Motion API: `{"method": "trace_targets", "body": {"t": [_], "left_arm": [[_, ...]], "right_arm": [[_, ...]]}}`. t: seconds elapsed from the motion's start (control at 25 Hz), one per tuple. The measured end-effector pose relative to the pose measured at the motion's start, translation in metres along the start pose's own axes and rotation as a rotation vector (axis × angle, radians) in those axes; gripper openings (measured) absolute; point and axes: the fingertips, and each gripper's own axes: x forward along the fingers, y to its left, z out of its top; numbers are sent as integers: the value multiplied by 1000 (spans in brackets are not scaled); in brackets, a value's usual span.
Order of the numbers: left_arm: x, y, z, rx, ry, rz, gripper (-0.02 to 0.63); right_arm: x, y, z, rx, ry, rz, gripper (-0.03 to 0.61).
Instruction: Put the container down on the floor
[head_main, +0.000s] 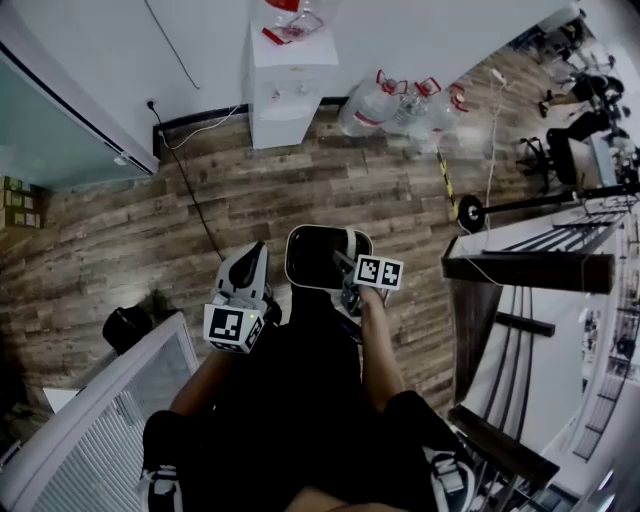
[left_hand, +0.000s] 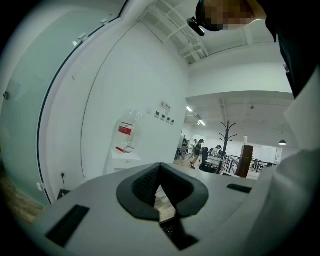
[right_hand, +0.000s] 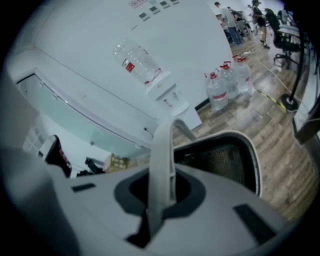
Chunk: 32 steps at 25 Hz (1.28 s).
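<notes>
The container (head_main: 318, 256) is a black basket with a white rim, and it hangs over the wooden floor (head_main: 130, 230) in front of the person. In the right gripper view its mesh inside (right_hand: 225, 160) shows below the white handle (right_hand: 162, 140). My right gripper (head_main: 350, 276) (right_hand: 161, 172) is shut on that handle and points steeply down. To the left of the basket, my left gripper (head_main: 256, 254) holds nothing. In its own view the left gripper (left_hand: 159, 176) has its jaws together and points roughly level at a white wall.
A white water dispenser (head_main: 290, 85) stands at the wall ahead, with several large water bottles (head_main: 400, 105) to its right. A black cable (head_main: 195, 205) runs across the floor. A stair railing (head_main: 530, 270) is to the right and a glass partition (head_main: 100, 420) at the lower left.
</notes>
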Motion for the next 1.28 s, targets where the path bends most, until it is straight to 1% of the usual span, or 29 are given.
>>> {"method": "trace_targets", "body": {"t": [0.32, 0.56, 0.96, 1.08, 1.28], "left_arm": [[45, 16, 6, 4, 7, 19, 28], [100, 25, 10, 14, 29, 16, 28], [233, 18, 27, 43, 65, 9, 28], [270, 14, 33, 59, 72, 9, 28], [321, 9, 42, 57, 79, 18, 28]], "right_arm": [[23, -5, 32, -7, 36, -6, 34], [40, -22, 71, 7, 52, -4, 34], [63, -55, 167, -2, 88, 15, 34], [71, -69, 198, -15, 105, 12, 33], [80, -85, 243, -50, 129, 2, 34]]}}
